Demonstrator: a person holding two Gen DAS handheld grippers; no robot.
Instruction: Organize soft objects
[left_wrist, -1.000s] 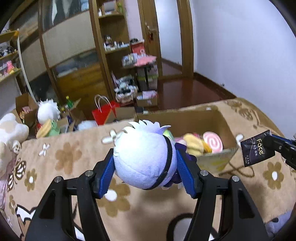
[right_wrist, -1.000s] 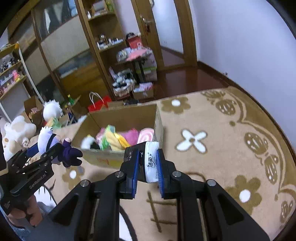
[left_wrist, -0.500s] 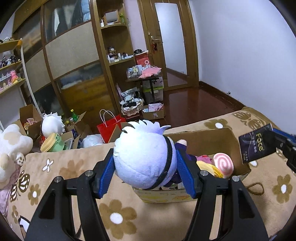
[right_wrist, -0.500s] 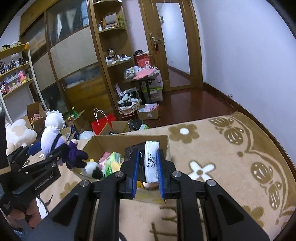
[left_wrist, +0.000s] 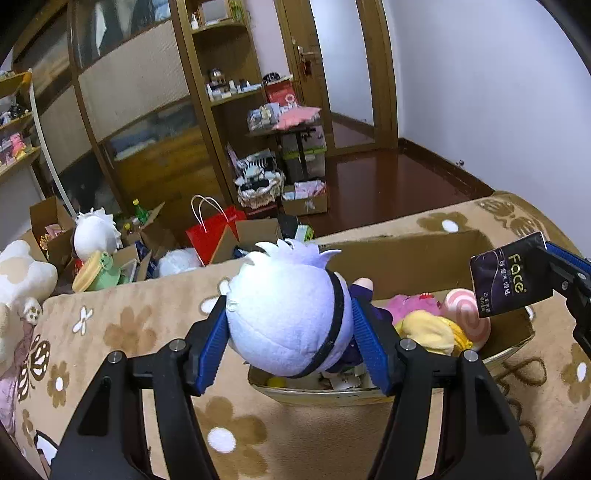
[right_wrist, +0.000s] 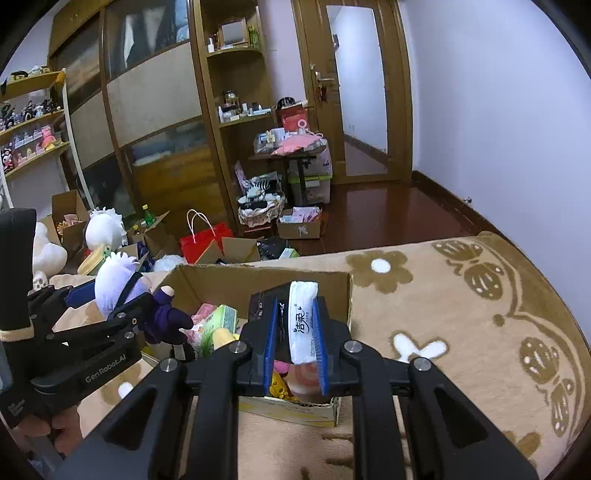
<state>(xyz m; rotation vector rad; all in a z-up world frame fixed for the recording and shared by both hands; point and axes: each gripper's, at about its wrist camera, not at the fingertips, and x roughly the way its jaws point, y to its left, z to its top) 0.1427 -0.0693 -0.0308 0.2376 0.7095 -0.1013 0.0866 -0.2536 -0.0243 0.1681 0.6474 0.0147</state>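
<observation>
fingers of the left gripper (left_wrist: 291, 339) were spread wide around a plush doll (left_wrist: 286, 319), its two blue pads (left_wrist: 214, 347) pressed against either side of the round white-lilac head, which bore a black band. one doll was held, and it hung above the left end of the cardboard box (left_wrist: 417, 258); from the right wrist view its dark purple body and one small hand stuck out past the fingers over the box opening. the right gripper (right_wrist: 297, 345) was nearly closed, two blue pads (right_wrist: 271, 347) clamped on one tissue pack (right_wrist: 301, 325), held above the right end of the same box. the pack's dark face read "face" in yellow-green letters in the left wrist view, with small characters under it too small to read; its white edge carried blue chinese characters. the side of the left gripper was marked "genrobot.ai". one box sat on the tan flowered blanket (right_wrist: 461, 332), and it already held several soft things: a pink-and-white swirl toy (left_wrist: 465, 314), a yellow plush (left_wrist: 428, 332), a pink plush (left_wrist: 410, 308) and a green packet (right_wrist: 223, 317). how many more lay beneath could not be told. beyond the blanket stood one red paper bag (left_wrist: 212, 230) on the floor.
</observation>
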